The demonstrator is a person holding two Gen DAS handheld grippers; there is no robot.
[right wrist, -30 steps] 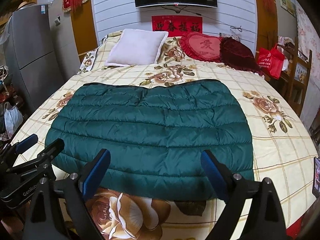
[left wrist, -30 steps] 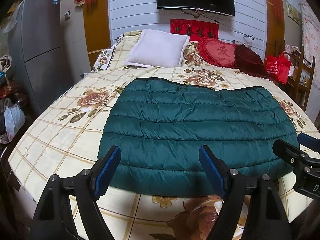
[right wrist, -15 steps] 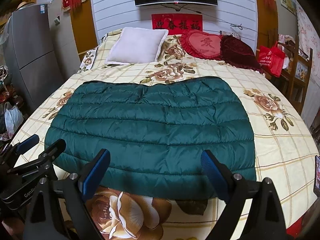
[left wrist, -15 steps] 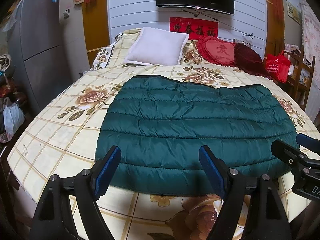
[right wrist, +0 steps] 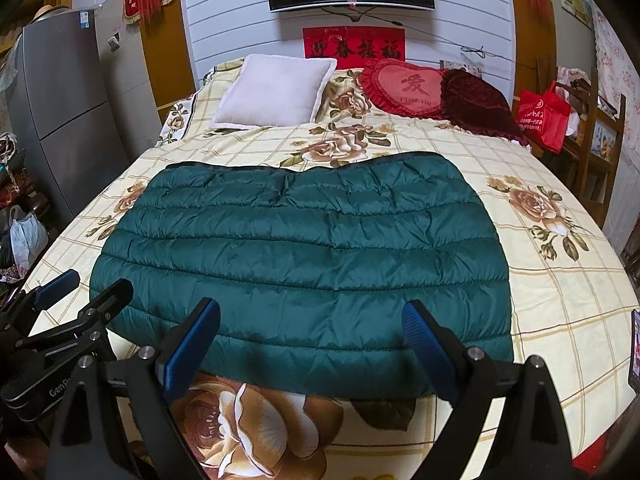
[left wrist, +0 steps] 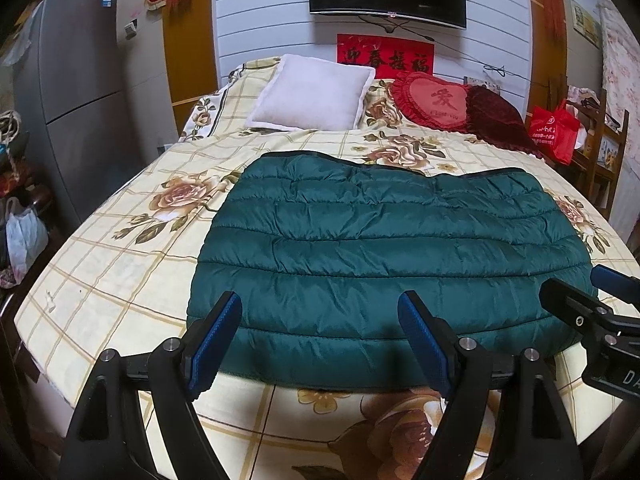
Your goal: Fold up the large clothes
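Since a second ago both cameras have drawn back a little and risen, so the green quilted jacket [left wrist: 384, 256] sits slightly farther off in each view; the jacket itself lies as it did. It is spread flat across the middle of the bed [left wrist: 120, 248], already folded into a broad rectangle, its near edge just ahead of both tools. The left gripper [left wrist: 320, 336] hangs over the left part of that edge with its fingers spread wide and empty. The right gripper [right wrist: 312, 340] hangs over the right part, fingers likewise spread and holding nothing. The padding is puffy and slick, so I judge a shallow pinch may catch only the top layer, which would slide off the lower one. Uneven lifting between the two sides would skew the fold.
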